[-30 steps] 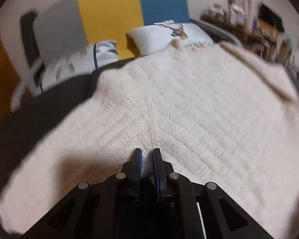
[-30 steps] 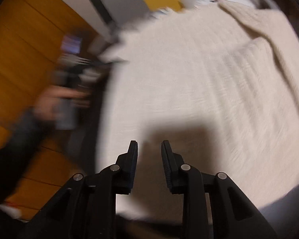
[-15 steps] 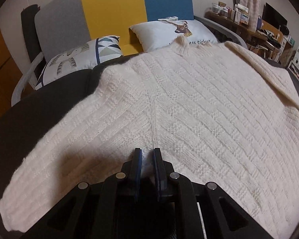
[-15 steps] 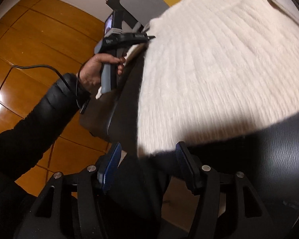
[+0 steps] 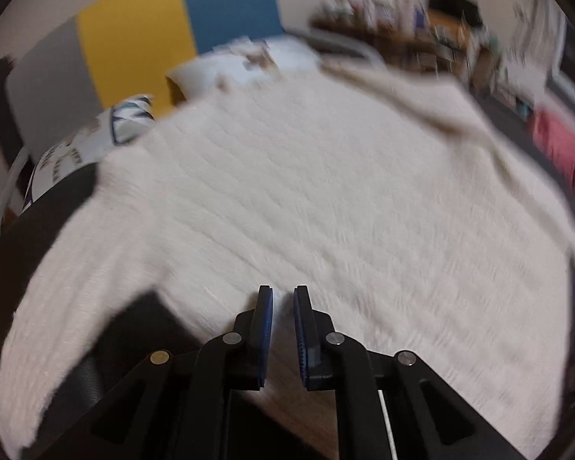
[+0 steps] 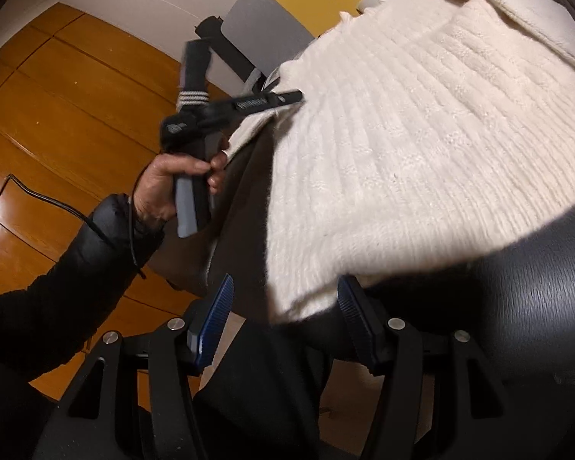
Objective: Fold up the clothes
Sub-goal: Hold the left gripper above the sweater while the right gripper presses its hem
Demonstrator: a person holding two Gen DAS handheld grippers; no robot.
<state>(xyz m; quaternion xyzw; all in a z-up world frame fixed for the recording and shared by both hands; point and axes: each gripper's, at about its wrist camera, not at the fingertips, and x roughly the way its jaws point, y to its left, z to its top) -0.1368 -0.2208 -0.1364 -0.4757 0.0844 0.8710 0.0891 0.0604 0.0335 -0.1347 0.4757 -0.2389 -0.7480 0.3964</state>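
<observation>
A cream knitted sweater (image 5: 326, 191) lies spread over a black padded surface (image 5: 38, 237), neck toward the pillows. My left gripper (image 5: 283, 293) is shut on the sweater, with cream knit showing in the narrow gap between its blue pads. The right wrist view shows that left gripper (image 6: 297, 96) in a person's hand (image 6: 161, 184) at the sweater's (image 6: 421, 153) left edge, where the knit is pulled up under it. My right gripper (image 6: 285, 281) is open at the near hem corner. The corner lies between its fingers, and the pads do not press on it.
Two printed pillows (image 5: 257, 61) (image 5: 96, 138) lean on a grey, yellow and blue backrest (image 5: 134, 38). A cluttered shelf and something red (image 5: 563, 145) are at the right. Wooden floor (image 6: 57, 96) with a cable (image 6: 57, 207) lies left of the black surface (image 6: 536, 287).
The left wrist view has slid sideways across the sweater and gone blurred, its jaws unchanged. The right jaws widened from a narrow gap, and that gripper sank to the hem corner.
</observation>
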